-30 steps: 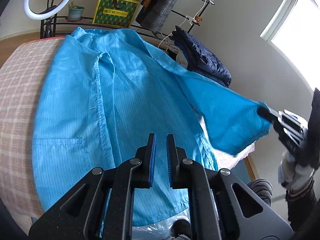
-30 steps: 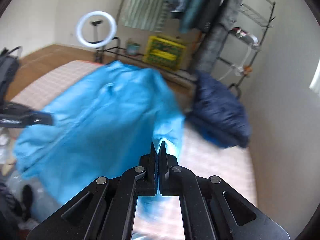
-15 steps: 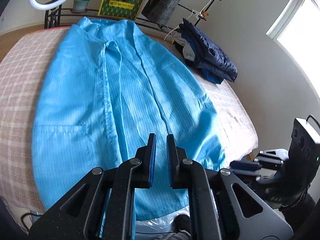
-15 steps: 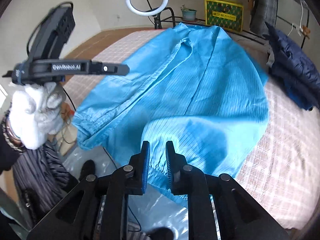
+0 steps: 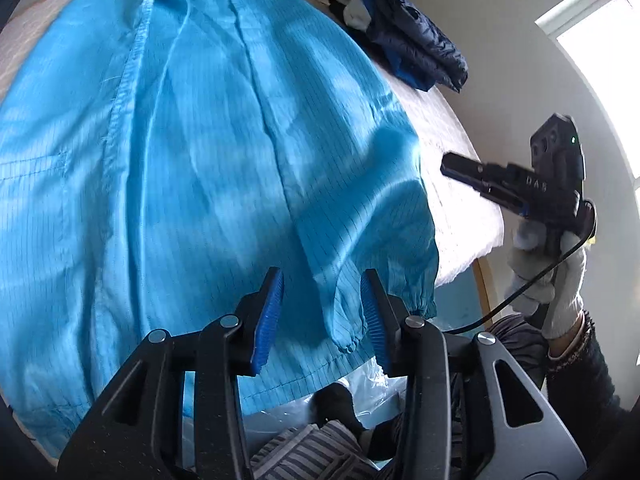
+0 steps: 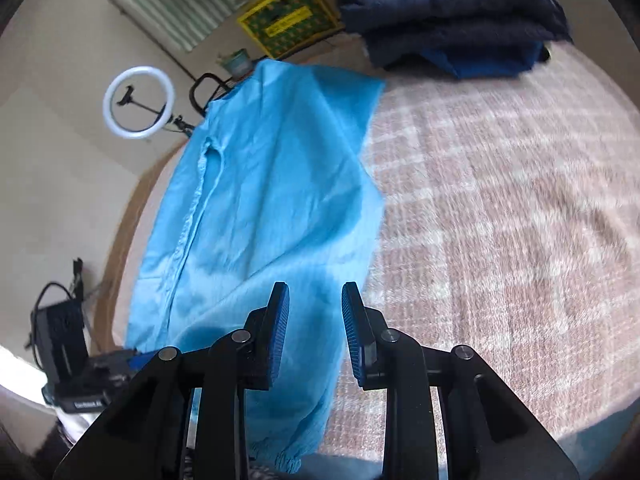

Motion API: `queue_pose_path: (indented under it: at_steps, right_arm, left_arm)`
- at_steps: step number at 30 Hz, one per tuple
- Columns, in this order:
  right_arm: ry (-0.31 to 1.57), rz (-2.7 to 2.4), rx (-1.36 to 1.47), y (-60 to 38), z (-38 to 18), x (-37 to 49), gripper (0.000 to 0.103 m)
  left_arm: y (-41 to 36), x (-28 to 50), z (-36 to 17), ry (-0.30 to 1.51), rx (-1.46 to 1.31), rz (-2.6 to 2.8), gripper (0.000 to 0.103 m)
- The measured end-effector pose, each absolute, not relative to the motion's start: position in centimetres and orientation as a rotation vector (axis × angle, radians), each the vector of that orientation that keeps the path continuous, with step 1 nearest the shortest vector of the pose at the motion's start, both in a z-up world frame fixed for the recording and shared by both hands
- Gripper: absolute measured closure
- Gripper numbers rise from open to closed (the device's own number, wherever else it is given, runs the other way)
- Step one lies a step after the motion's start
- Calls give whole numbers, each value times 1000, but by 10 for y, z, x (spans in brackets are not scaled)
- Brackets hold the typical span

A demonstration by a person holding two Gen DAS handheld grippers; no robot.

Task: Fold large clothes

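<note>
The blue coat (image 5: 192, 168) lay spread flat on the checked bed (image 6: 500, 208). The left tool (image 5: 322, 308) hovered wide over its cuffed sleeve (image 5: 384, 272), gripping nothing; the right tool (image 6: 315, 328) gaped empty above the coat's right edge.

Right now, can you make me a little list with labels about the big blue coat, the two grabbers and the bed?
garment: bright blue striped work coat, spread flat, front up
surface: pink checked bed cover
sleeve: folded across the front, cuff at the near hem
left gripper: open, empty, over the cuff
right gripper: open, empty, over the coat's edge
nearby: folded dark navy padded jacket
</note>
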State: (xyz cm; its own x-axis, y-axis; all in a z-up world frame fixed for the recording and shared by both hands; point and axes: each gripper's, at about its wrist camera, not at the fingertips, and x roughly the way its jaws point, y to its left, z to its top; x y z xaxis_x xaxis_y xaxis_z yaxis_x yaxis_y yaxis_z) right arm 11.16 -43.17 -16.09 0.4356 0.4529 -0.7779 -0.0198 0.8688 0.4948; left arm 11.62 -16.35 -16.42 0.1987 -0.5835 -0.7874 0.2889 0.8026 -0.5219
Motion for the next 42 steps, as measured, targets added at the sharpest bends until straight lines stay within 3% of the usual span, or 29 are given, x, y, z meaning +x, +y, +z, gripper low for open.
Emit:
queue_pose_path:
  at_steps: [9, 10, 12, 20, 24, 26, 27, 30, 33, 35, 39, 41, 42]
  right_arm:
    - [1055, 491, 221, -366, -141, 67, 77]
    - [1051, 508, 189, -359, -140, 63, 77]
    - [1054, 549, 121, -341, -143, 59, 77]
    - [1106, 642, -147, -288, -173, 42, 77]
    - [1097, 666, -225, -279, -177, 34, 62]
    - [1107, 668, -264, -274, -183, 32, 62]
    - [1114, 666, -281, -273, -186, 32, 62]
    - [1128, 644, -324, -270, -192, 30, 62]
    - [1135, 637, -359, -267, -196, 28, 62]
    - [1133, 638, -368, -266, -197, 27, 62]
    - [1141, 632, -355, -265, -198, 28, 66]
    - [1143, 634, -346, -267, -197, 27, 74]
    - [1146, 644, -338, -270, -195, 28, 87]
  left_arm:
    - [-122, 173, -94, 1160, -331, -483, 63]
    - [-124, 185, -95, 1163, -329, -488, 59]
    - [-136, 212, -106, 1218, -351, -517, 54]
    - [-171, 274, -194, 1380, -428, -421, 54]
    - [-178, 284, -208, 1351, -397, -414, 54]
    - [-180, 288, -209, 1329, -394, -416, 54]
    - [-179, 290, -209, 1321, -402, -413, 56]
    - [-180, 294, -214, 1335, -437, -425, 81]
    - [-183, 298, -217, 1326, -441, -435, 83]
    - [-186, 299, -216, 1319, -434, -433, 101]
    - [-187, 297, -206, 1246, -417, -409, 103]
    - [-179, 295, -195, 1210, -426, -394, 103]
    - [-174, 294, -188, 1183, -427, -379, 103]
